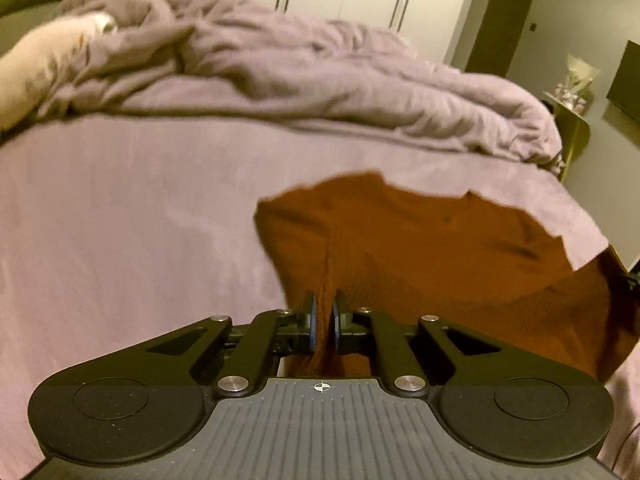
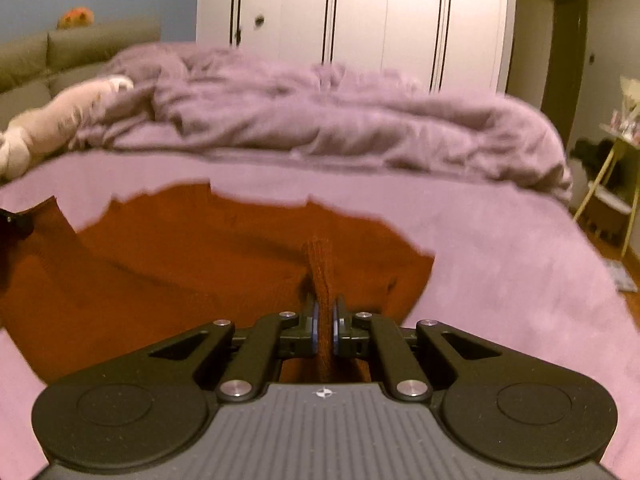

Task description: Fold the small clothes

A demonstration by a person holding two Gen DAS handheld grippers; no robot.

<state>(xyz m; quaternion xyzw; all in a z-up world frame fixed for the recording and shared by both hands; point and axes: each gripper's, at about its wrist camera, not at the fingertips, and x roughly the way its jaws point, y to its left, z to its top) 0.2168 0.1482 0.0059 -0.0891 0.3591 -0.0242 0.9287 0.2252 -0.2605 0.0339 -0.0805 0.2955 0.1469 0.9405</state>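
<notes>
I have the left gripper and the right gripper each clenched on a pinch of the rust knit garment, one near edge apiece, so I can carry that edge over evenly (my guess). It spreads forward from both grippers across the mauve bed, well short of the rumpled duvet.

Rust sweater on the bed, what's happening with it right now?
A person is working two handheld grippers on a rust-orange knit sweater spread on a lilac bed sheet. The left gripper and the right gripper are each shut on a pinched ridge of the knit, one toward each side of the garment. The near part is raised off the sheet; the far part lies flat. A rumpled duvet is bunched further up the bed. No finished fold is visible yet.
</notes>
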